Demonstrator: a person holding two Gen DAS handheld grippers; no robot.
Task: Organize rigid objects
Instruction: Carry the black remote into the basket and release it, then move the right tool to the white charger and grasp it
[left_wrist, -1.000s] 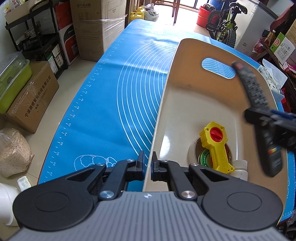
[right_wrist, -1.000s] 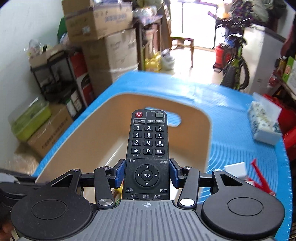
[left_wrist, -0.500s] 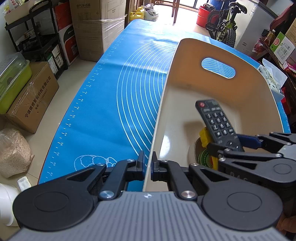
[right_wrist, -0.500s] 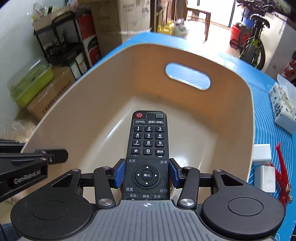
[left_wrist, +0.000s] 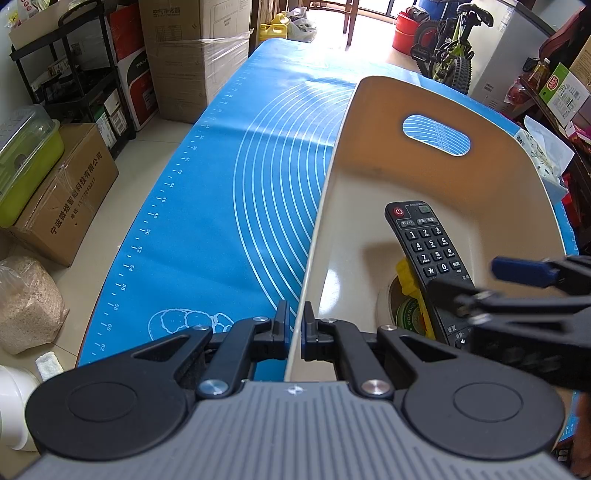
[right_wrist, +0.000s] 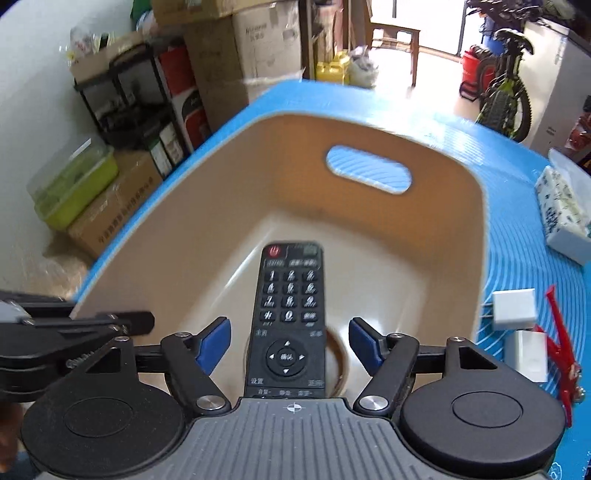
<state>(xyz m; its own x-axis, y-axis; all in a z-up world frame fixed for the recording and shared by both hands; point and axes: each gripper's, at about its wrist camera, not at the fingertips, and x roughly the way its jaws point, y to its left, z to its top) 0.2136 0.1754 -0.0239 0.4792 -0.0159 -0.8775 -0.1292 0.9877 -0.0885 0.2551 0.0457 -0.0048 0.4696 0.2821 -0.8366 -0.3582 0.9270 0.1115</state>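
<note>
Left gripper (left_wrist: 293, 328) clamped on near rim of beige basket (left_wrist: 436, 177), rim at 6 o'clock in left wrist view. Right gripper (right_wrist: 290, 343) jaws opening, blue pads clear of black remote (right_wrist: 288, 317) on both sides. Remote inside basket, power end toward 12, lying over yellow tool (left_wrist: 410, 284) and tape roll (left_wrist: 406, 317). Basket on blue mat (left_wrist: 229, 206).

My left gripper (left_wrist: 293, 328) fills the lower frame: a ribbed grey body with a small crosshair mark, two round black discs, black linkage arms with silver screws, blue-edged pads. My right gripper (right_wrist: 290, 345) looks the same, its blue pads (right_wrist: 214, 343) showing centre frame.
</note>
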